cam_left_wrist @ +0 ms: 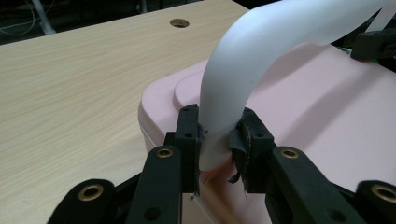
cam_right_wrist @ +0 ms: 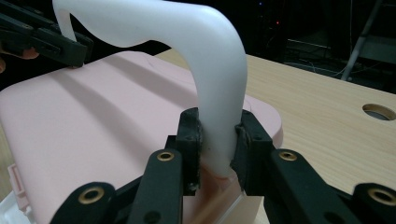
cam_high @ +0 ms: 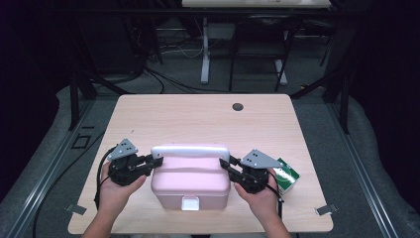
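Spreading across the whole scene, the light wooden table (cam_high: 198, 116) is seen from above, with a round cable hole (cam_high: 237, 106) near its far edge. Near the front edge, a pink lidded storage box (cam_high: 190, 183) is set squarely before the person, its clear front latch (cam_high: 190, 203) turned toward them. Over the lid, the white carry handle (cam_high: 190, 151) is raised upright, arching from side to side. Its left leg is clamped by the left gripper (cam_left_wrist: 218, 135), both pads pressed flat against the plastic low down near the hinge. Its right leg is pinched the same way by the right gripper (cam_right_wrist: 219, 137), down by the lid. With both ends gripped symmetrically, the handle seems to be held so that it can be swung or the box lifted level, without tipping. Beside the right hand (cam_high: 260, 196), a small green and white carton (cam_high: 287, 176) is left lying on the table, untouched.
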